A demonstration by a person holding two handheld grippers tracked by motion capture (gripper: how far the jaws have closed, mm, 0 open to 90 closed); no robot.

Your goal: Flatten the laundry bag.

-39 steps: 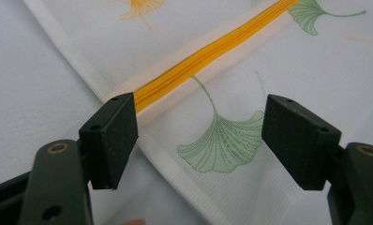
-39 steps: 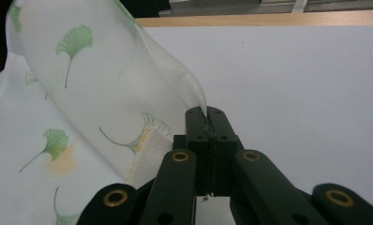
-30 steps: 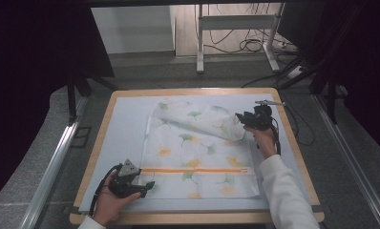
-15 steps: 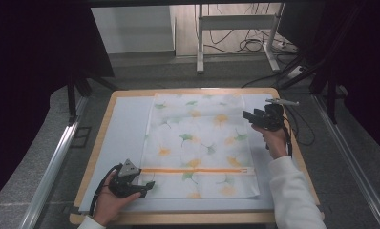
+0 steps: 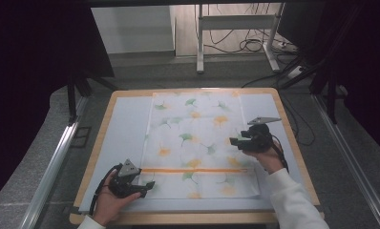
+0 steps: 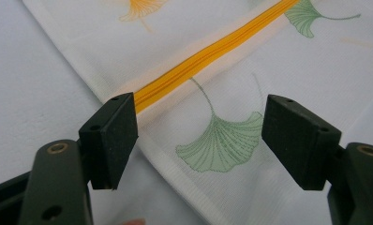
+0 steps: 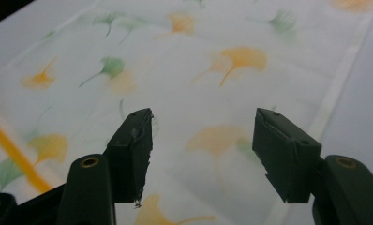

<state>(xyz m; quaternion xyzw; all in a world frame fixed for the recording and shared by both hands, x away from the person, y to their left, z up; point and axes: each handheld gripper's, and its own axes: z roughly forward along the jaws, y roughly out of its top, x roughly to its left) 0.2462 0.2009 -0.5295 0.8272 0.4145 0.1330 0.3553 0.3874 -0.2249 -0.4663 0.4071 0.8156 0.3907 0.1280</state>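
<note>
My left gripper (image 6: 201, 140) has its jaws spread wide and empty, hovering just over the near left corner of the white cloth printed with green and orange ginkgo leaves (image 6: 250, 70); a green leaf sits between the jaws and the cloth's orange stripe (image 6: 208, 54) runs off from just behind the left jaw. My right gripper (image 7: 201, 150) is likewise wide open with nothing in it, poised above the cloth's right side, a pale orange leaf between the jaws and the cloth's hemmed edge just past the right jaw. In the high view the cloth (image 5: 197, 138) lies spread flat on the pale blue counter with a wooden rim (image 5: 126, 129), left gripper (image 5: 147, 186) at its near left, right gripper (image 5: 236, 141) at its right.
</note>
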